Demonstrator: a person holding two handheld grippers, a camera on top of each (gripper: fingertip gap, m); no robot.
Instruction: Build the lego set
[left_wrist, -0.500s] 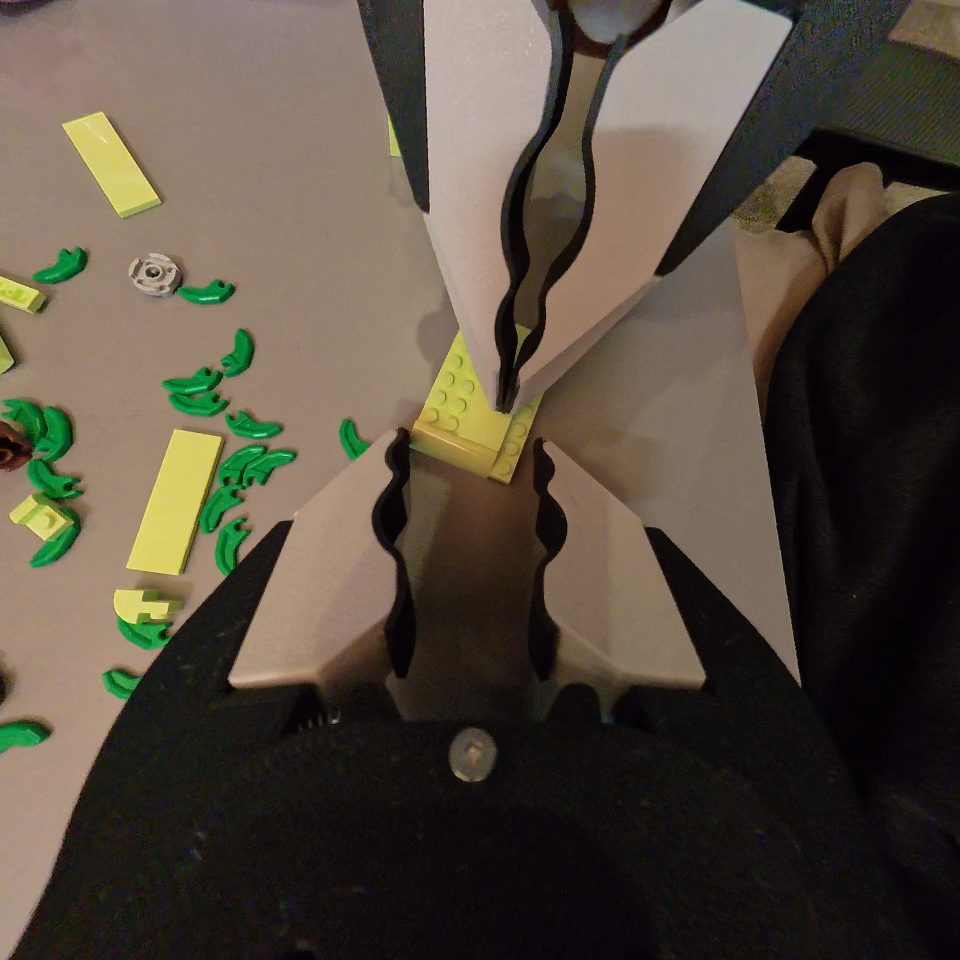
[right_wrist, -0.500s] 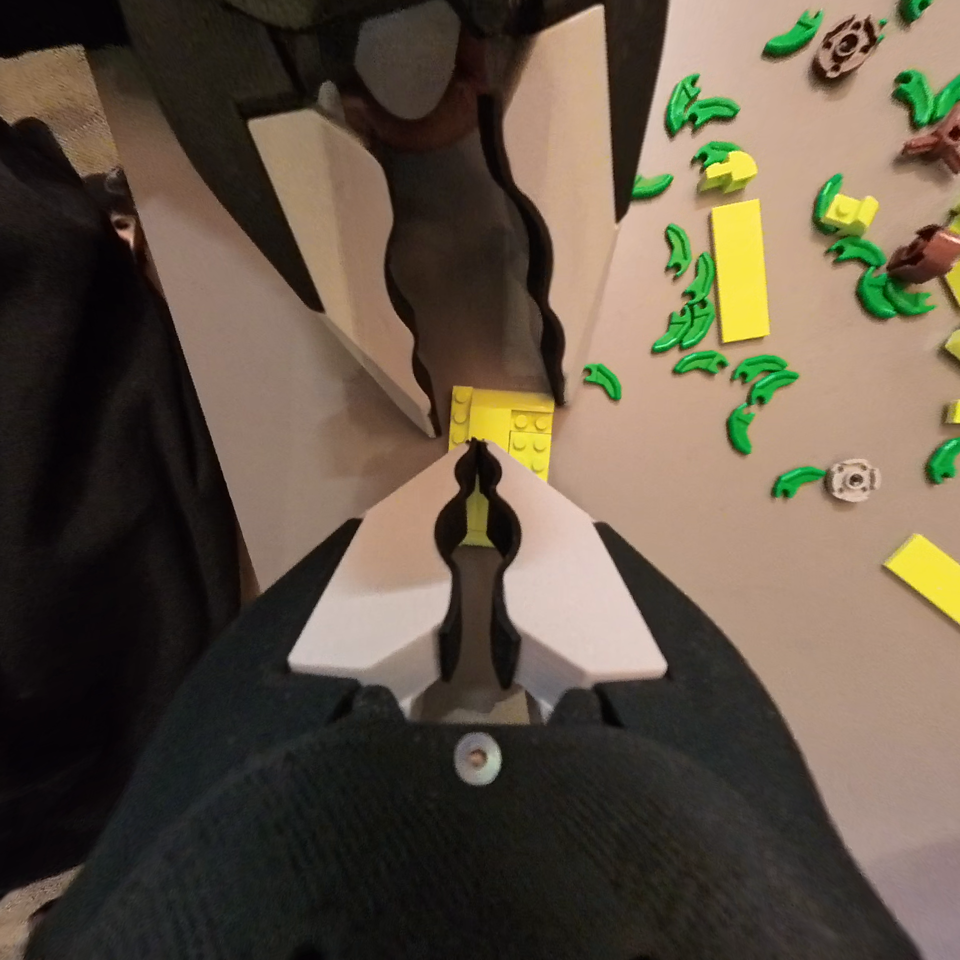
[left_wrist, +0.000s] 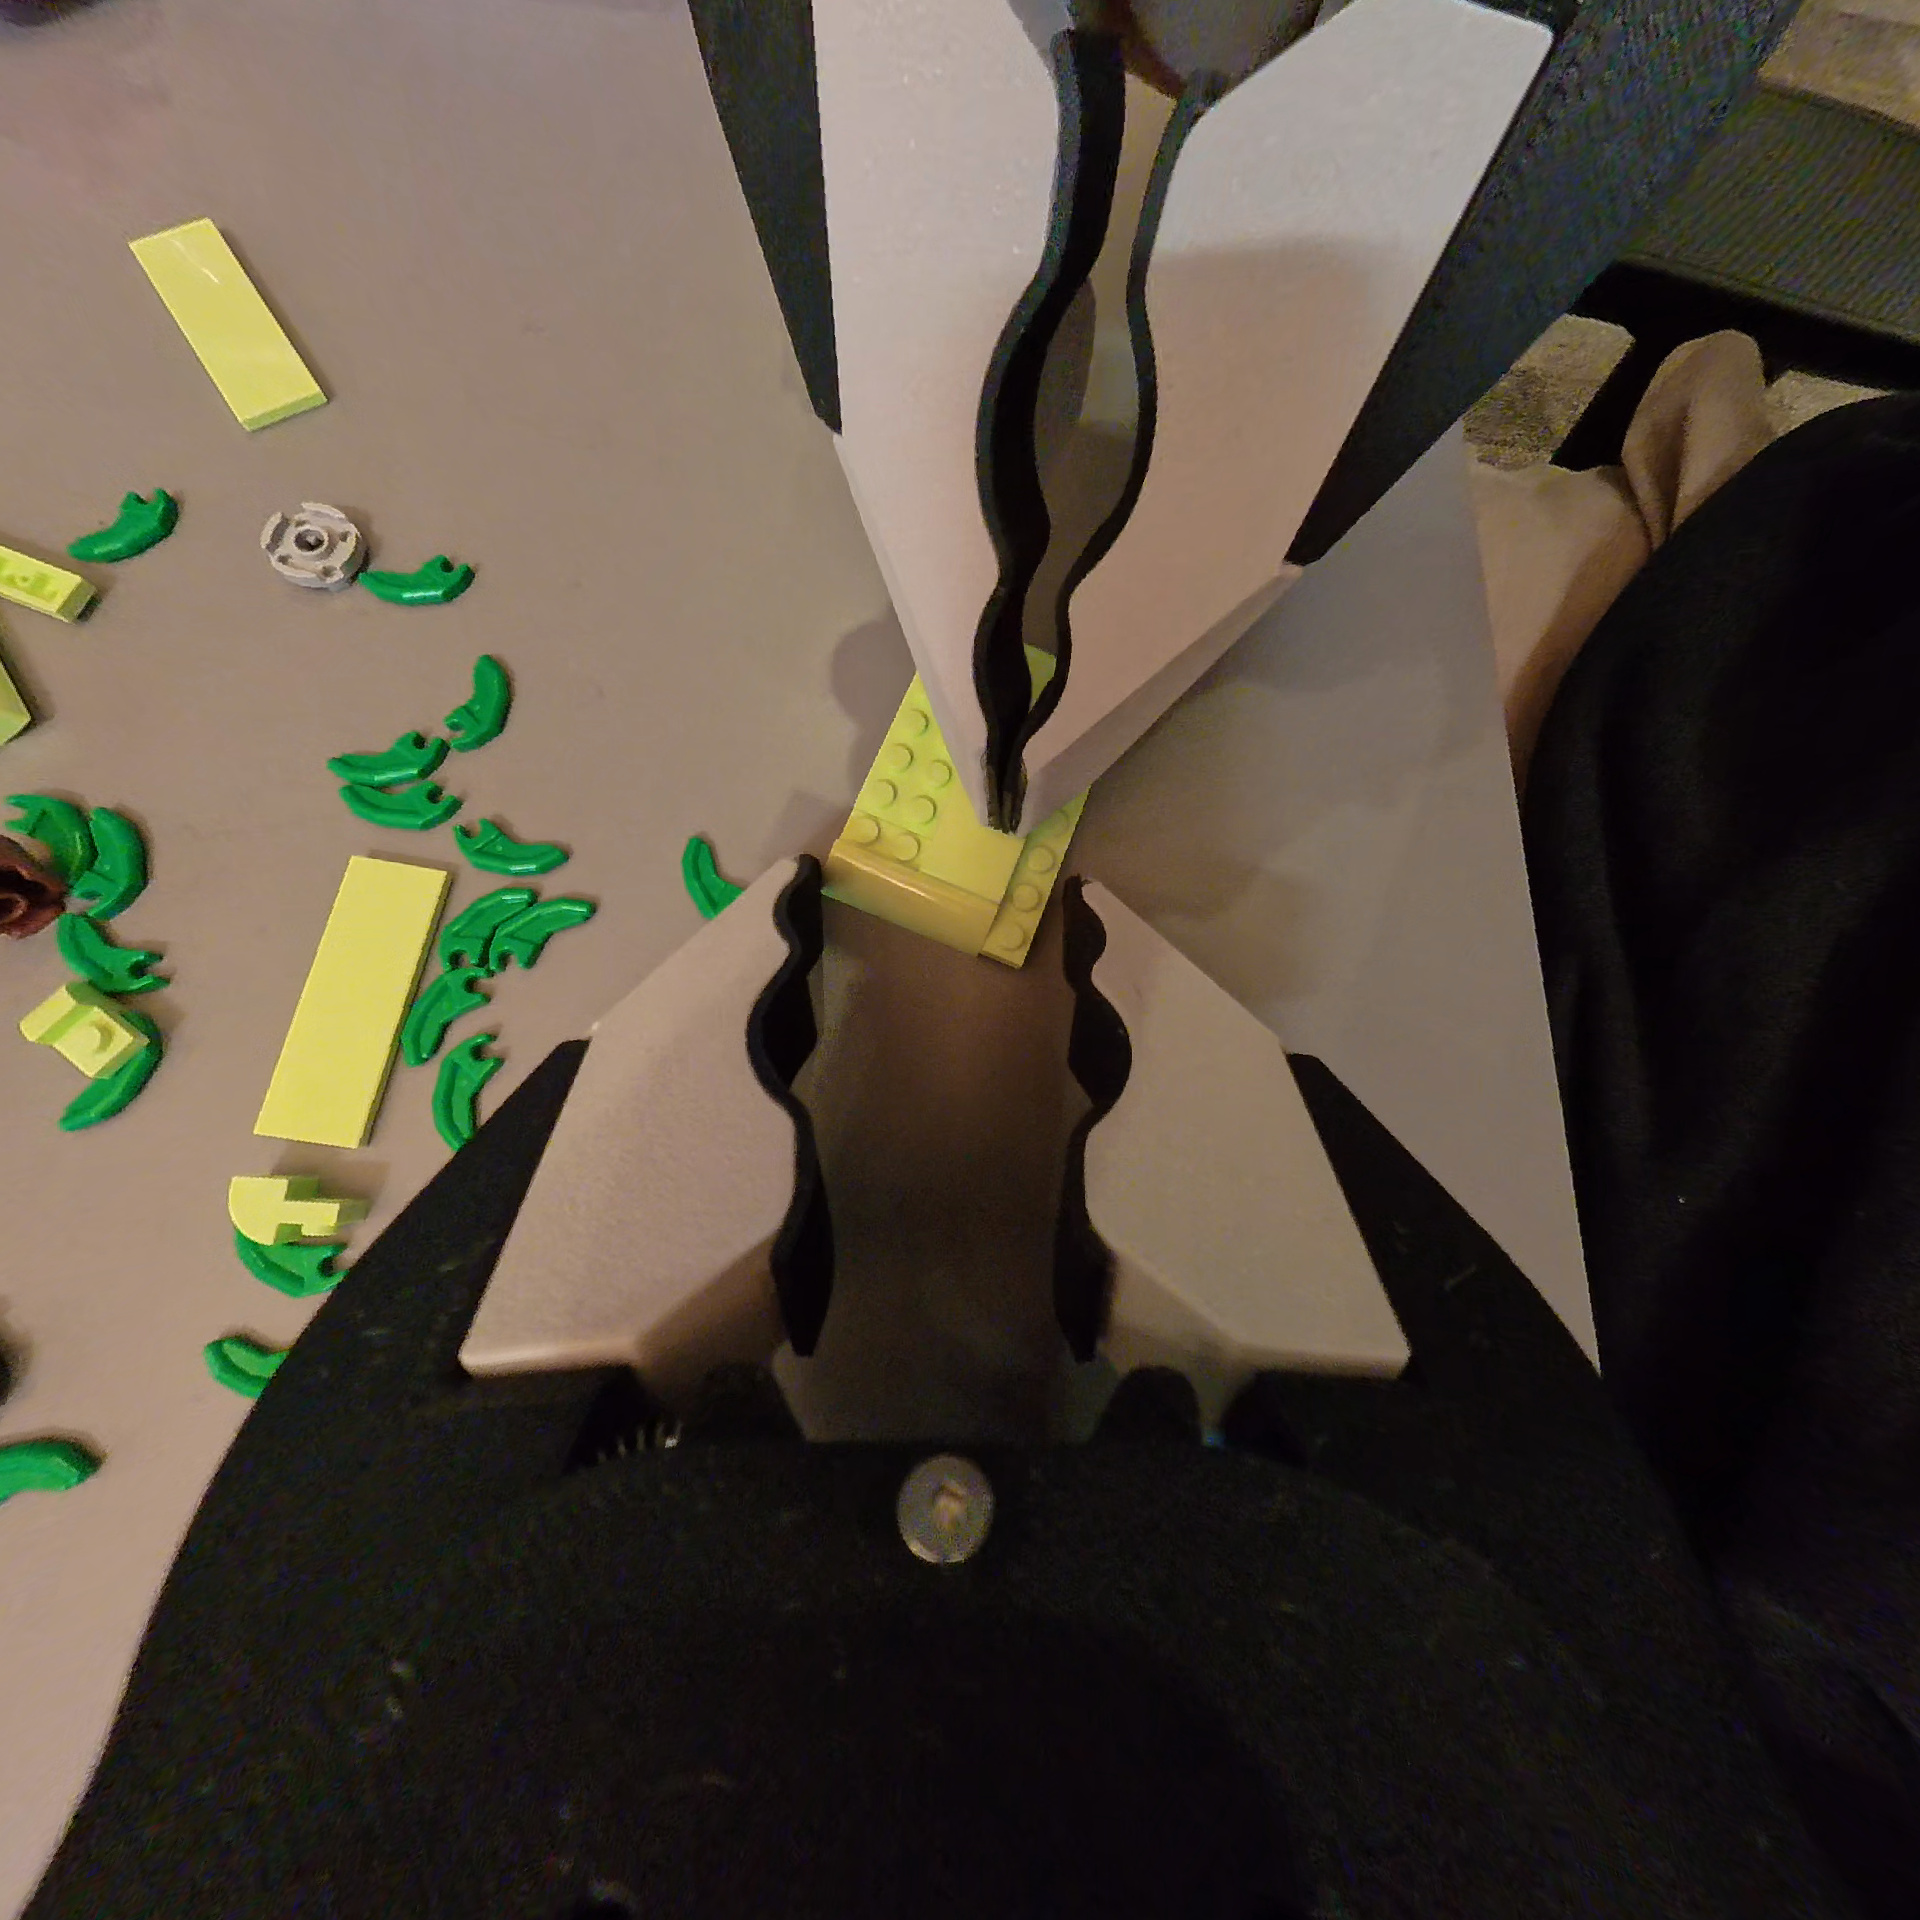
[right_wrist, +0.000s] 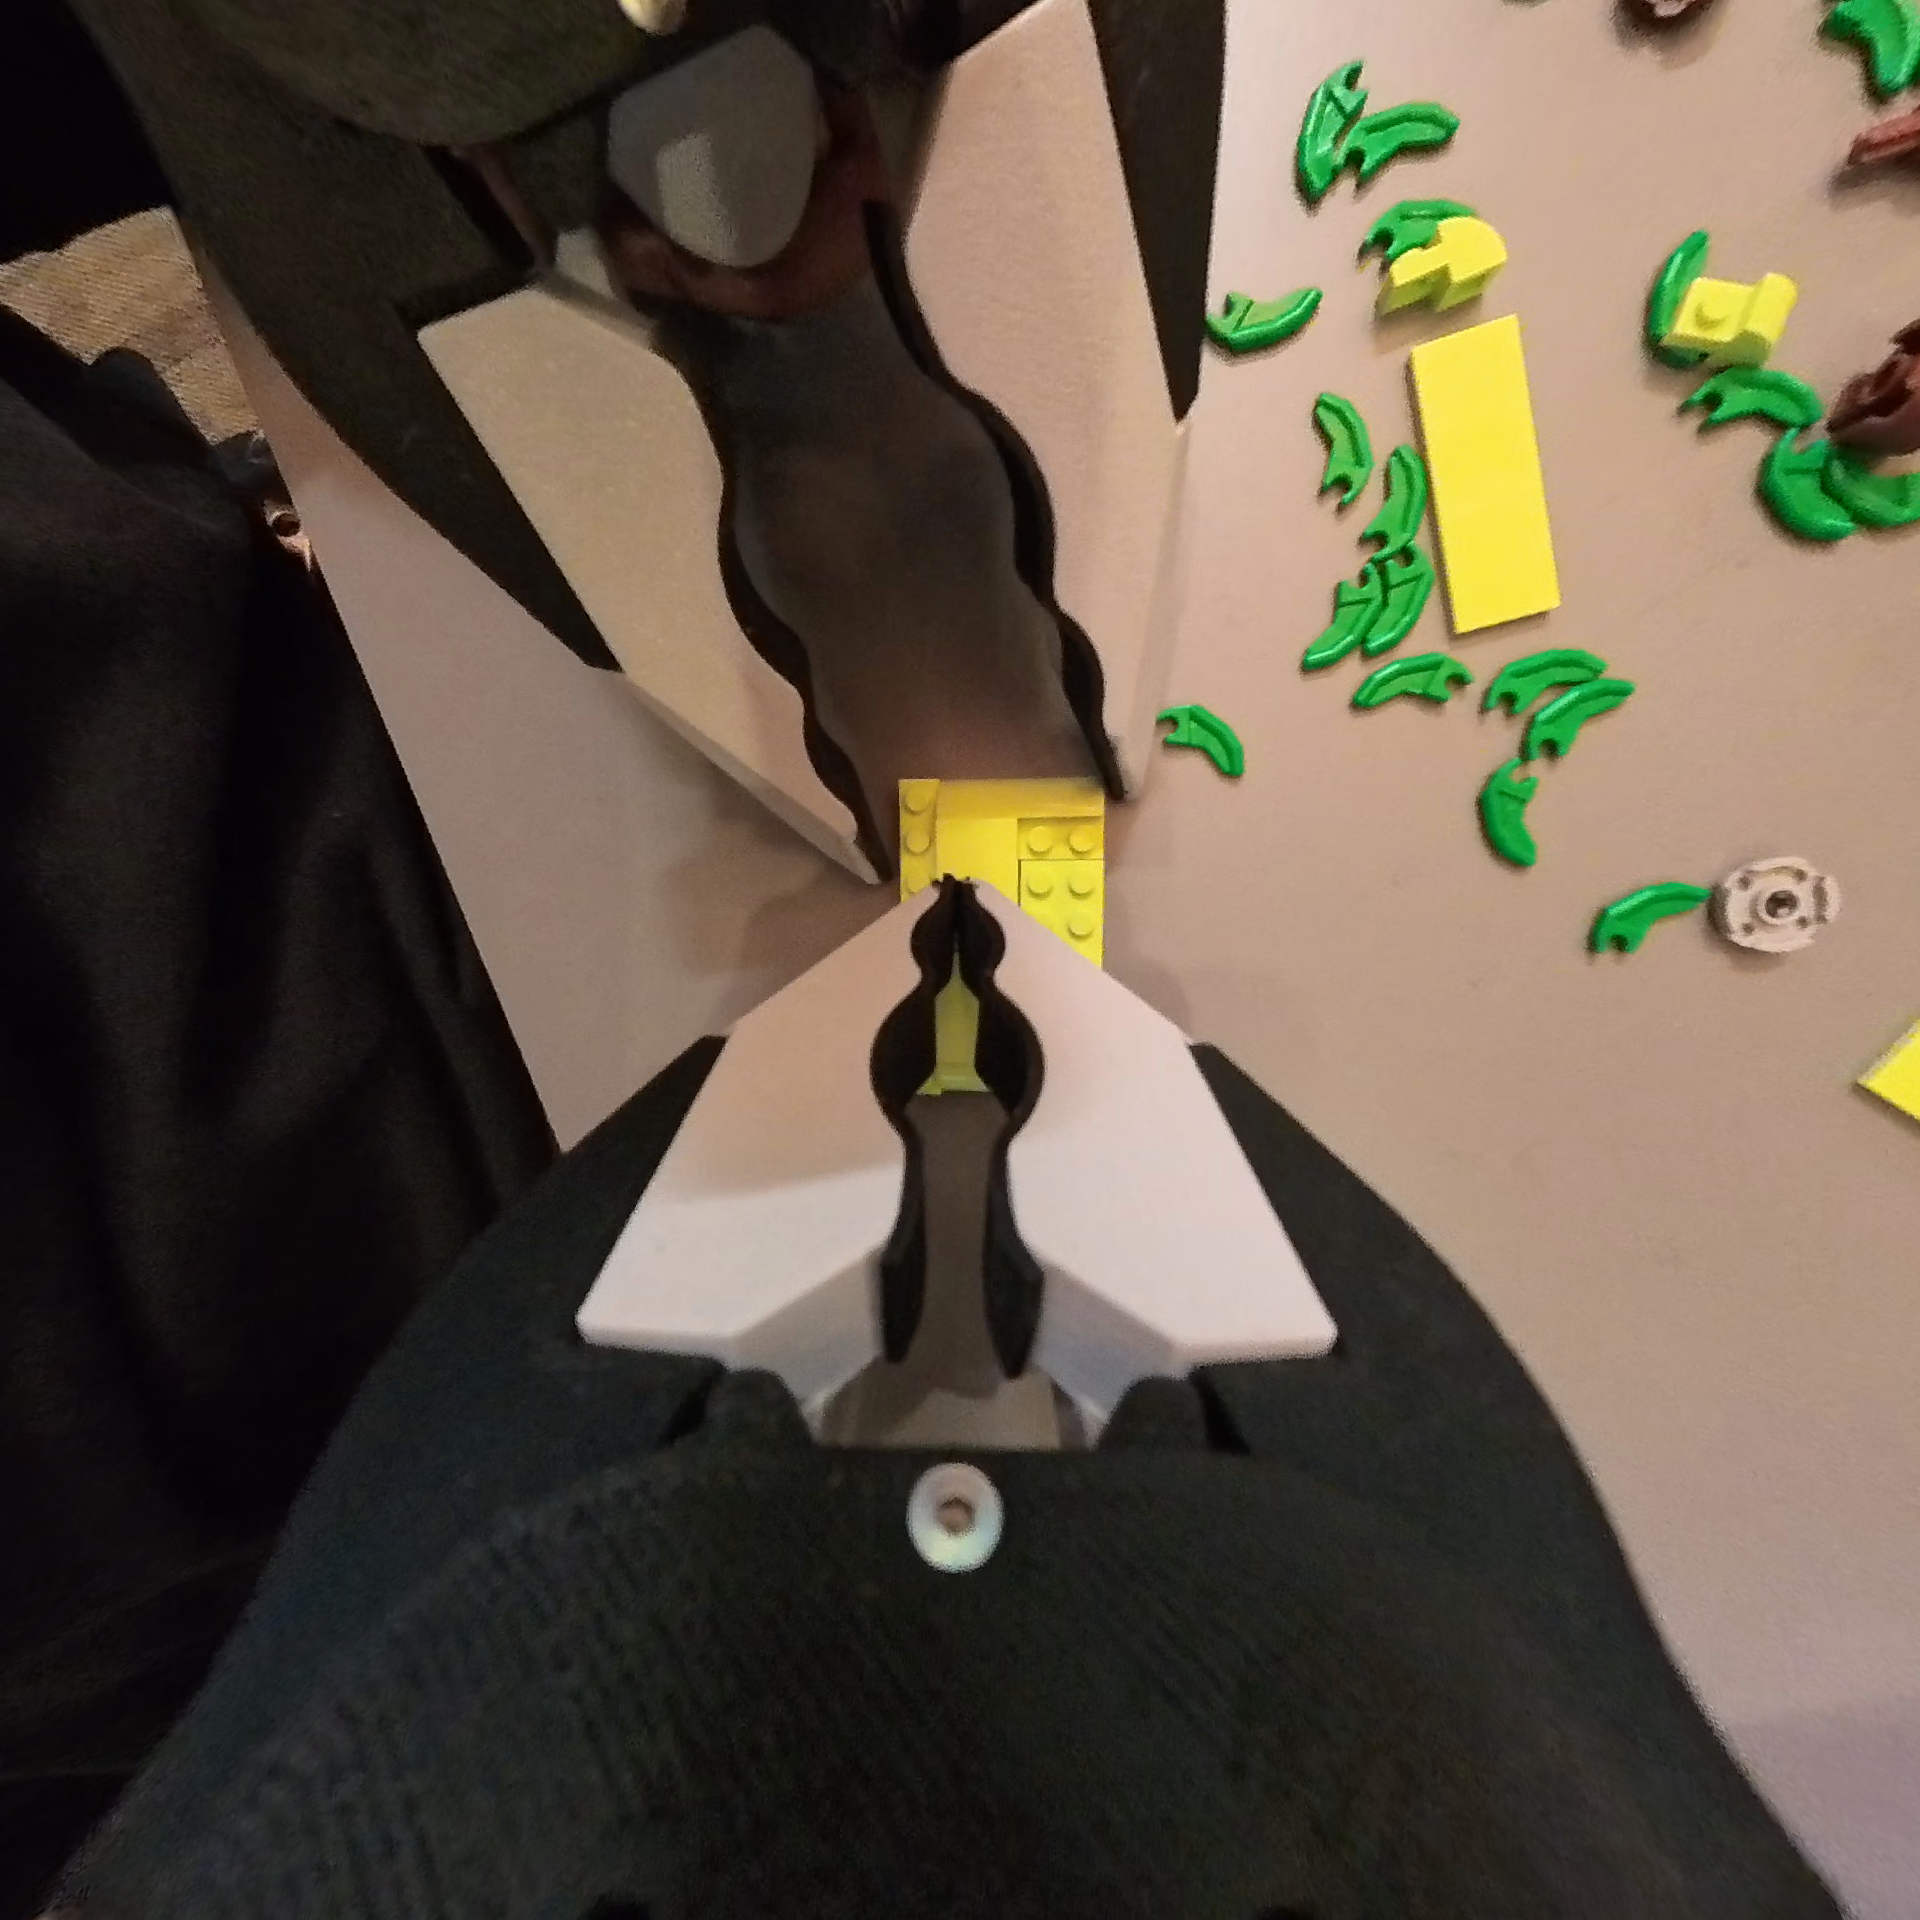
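Facing each other nose to nose, the two grippers meet over the lime-green studded lego plate assembly (left_wrist: 940, 831), which lies flat on the grey table (left_wrist: 582, 343) close to its near edge. The left gripper (left_wrist: 940, 899) has its jaws spread wide with nothing between them, the assembly's short edge sitting just past the tips at 12 o'clock, roughly as wide as the gap itself. Coming in from the far side, the right gripper (right_wrist: 954, 883) has its jaws pinched nearly together, tips pressed down on the smooth lime tile (right_wrist: 982, 831) on top of the plate; whether they actually grip anything I cannot tell. The plate's long axis runs along the line joining both grippers, so the left one looks best placed to slide forward and clamp the sides. Loose parts wait well off at 9 o'clock in the left wrist view: curved green leaf pieces (left_wrist: 499, 914), a long flat lime tile (left_wrist: 353, 997), a grey round plate (left_wrist: 310, 544).
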